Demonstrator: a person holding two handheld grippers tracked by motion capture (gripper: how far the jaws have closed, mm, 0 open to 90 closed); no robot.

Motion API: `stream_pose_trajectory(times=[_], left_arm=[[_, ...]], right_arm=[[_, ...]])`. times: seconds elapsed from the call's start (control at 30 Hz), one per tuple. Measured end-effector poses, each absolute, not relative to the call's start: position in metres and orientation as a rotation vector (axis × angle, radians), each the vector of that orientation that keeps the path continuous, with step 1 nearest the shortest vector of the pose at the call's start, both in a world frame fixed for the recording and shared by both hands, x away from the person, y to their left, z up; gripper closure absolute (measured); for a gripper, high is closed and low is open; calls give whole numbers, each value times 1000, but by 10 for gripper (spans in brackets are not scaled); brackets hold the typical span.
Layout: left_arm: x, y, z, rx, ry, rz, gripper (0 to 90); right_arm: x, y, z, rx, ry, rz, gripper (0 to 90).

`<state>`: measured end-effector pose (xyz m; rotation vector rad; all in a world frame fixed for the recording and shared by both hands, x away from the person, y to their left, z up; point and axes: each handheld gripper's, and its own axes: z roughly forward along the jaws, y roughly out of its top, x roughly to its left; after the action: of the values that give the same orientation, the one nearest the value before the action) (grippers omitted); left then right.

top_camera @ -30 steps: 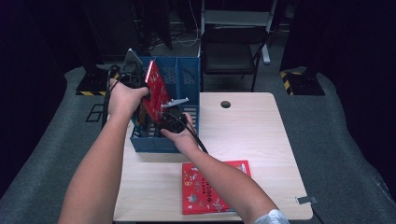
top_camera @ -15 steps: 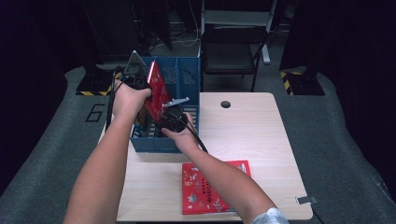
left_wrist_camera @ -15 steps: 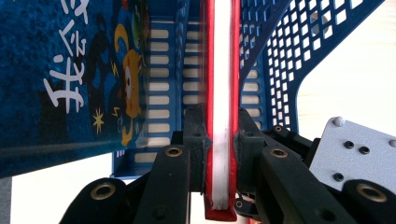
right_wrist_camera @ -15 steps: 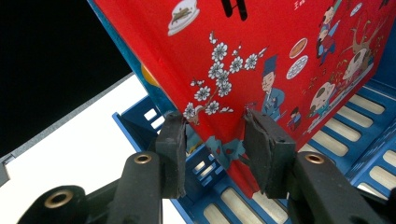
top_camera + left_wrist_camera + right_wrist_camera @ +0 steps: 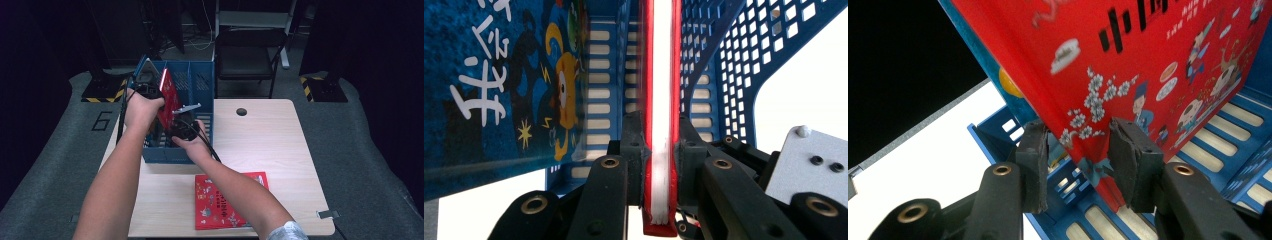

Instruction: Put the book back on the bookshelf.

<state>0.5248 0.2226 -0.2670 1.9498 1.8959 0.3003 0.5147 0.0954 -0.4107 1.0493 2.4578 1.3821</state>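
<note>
My left gripper has its two black jaws pressed against both covers of a red book, pinching it edge-on so that I see the white page block running straight up between them. My right gripper stands with its jaws on either side of the same red book's lower corner; the right pad seems to lie against the cover, but there is a gap at the left pad, so I cannot tell whether this one is actually gripping.

In the high view, the red book stands tilted on edge over the left end of a blue slotted file rack, its lower part down inside a compartment. My left hand holds its gripper at the book's upper left, and my right hand holds the other gripper low at the near side.

Just beside the red book in the left gripper view is a blue book (cartoon figures and white lettering on its cover), leaning in the same rack.

The rack sits at the far left of a pale wooden table. A second red book lies flat on the near part of the table, partly under my right forearm.
</note>
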Motion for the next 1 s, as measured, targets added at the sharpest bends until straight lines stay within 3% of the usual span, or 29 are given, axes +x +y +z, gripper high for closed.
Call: stream_pose_trajectory(times=[1.0], left_arm=[[532,218,-282,1938,1885,369,794]], right_arm=[[527,99,-412,1103,2468,1376,604]])
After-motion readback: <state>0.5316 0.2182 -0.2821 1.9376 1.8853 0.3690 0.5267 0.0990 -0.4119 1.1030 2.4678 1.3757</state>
